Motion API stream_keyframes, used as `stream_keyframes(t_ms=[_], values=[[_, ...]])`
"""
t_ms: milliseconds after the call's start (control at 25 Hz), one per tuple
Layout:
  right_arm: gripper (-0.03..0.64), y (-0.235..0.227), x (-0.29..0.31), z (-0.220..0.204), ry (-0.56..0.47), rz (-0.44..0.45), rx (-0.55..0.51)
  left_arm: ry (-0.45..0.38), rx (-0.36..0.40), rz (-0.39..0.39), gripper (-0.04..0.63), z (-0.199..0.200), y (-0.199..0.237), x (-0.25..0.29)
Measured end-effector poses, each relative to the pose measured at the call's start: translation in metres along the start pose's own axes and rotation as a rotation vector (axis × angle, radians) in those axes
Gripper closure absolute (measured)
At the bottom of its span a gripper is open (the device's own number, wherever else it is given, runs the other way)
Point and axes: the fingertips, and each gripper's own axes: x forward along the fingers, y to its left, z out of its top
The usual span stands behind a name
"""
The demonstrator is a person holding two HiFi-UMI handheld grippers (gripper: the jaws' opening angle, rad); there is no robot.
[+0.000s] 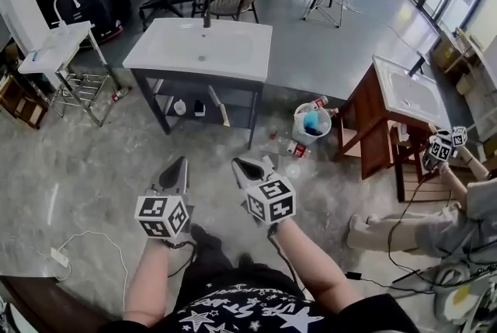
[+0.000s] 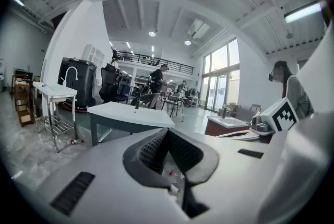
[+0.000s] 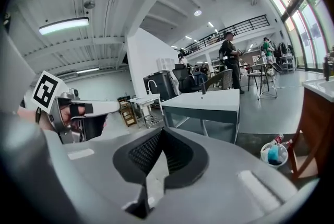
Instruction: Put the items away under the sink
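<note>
"So, is the left hand-held gripper (image 1: 178,165) carrying anything?"

"No. Its own view shows the jaws pressed together at the tips with nothing between them. Only grey floor shows through the gap behind. It hangs above the floor, out in front of the person's knees."

"And the right hand-held gripper (image 1: 245,166)?"

"Same story: jaws together, nothing clamped. It sits just beside the left one, and both point toward the sink (image 1: 198,48)."

"Where are the items?"

"Well apart from both grippers. A white bucket (image 1: 303,137) stands on the floor near the sink's right front leg, with a blue thing and what looks like a bottle in it. A few small bottles (image 1: 296,149) lie scattered on the floor just beside it."

"Anything under the sink already?"

"A couple of small pale things (image 1: 179,107) and a long one (image 1: 220,105) leaning at a slant, all inside the dark frame. I can't tell what they are."

"And further right?"

"A wooden washstand (image 1: 373,122), with another person (image 1: 435,234) low on the floor beside it."
</note>
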Motion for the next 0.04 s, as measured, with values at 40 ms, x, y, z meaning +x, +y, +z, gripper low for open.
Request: stream_keyframes(t_ms=[40], values=[[0.615, 0.0111, -0.0059, -0.0035, -0.003, 0.011, -0.007, 0.001, -0.002, 0.000, 0.589, -0.0020, -0.0015, -0.0118]])
